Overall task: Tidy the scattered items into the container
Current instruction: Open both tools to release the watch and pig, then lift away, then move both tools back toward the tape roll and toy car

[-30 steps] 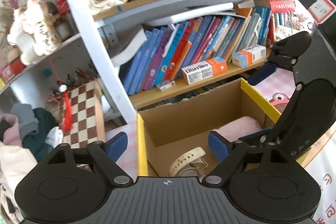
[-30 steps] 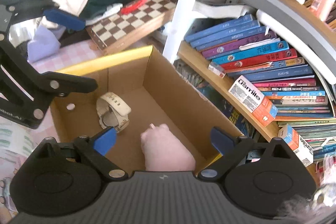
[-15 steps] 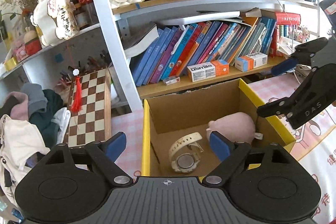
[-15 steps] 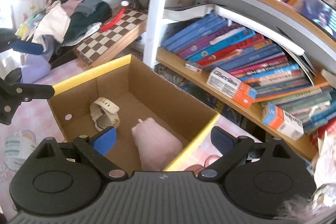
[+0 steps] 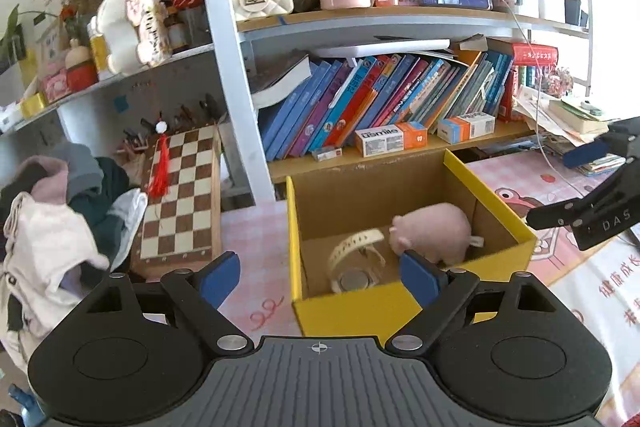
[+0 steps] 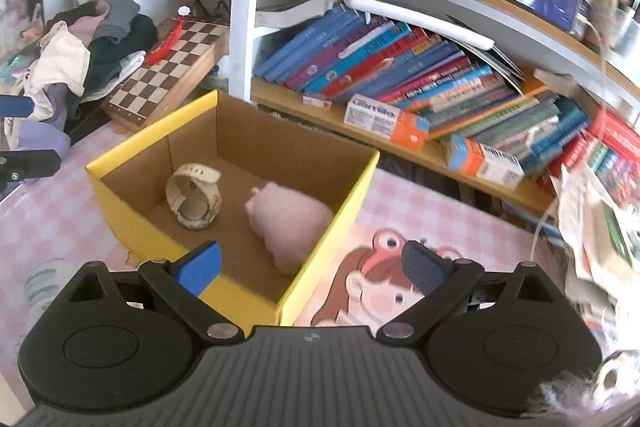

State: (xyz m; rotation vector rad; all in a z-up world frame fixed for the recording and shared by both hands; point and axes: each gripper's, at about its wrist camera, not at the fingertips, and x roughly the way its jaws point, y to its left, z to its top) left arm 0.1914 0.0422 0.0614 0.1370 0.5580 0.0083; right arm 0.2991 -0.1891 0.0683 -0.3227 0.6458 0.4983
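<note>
Box: a yellow cardboard box (image 6: pixel 328 223) with a brown inside is seen standing open-topped on the pink checked tabletop (image 6: pixel 52 223), just in front of the bookshelf (image 6: pixel 400 147).
Watch: a cream wristwatch (image 6: pixel 194 195) is found inside the box, toward its left end in the right wrist view, resting on the bottom with the strap looped upward.
Plush toy: a pink plush pig (image 6: pixel 290 223) is found inside the same box, beside the watch and apart from it.
Left gripper: the left gripper (image 5: pixel 320 277) is held released, jaws spread wide, nothing between the blue pads; it is placed before the near wall of the box.
Right gripper: the right gripper (image 6: pixel 312 267) is likewise released and empty, jaws spread over the near corner of the box.
Surroundings: a chessboard (image 5: pixel 180 195) is leaned by a pile of clothes (image 5: pixel 60 227) left of the box.
</note>
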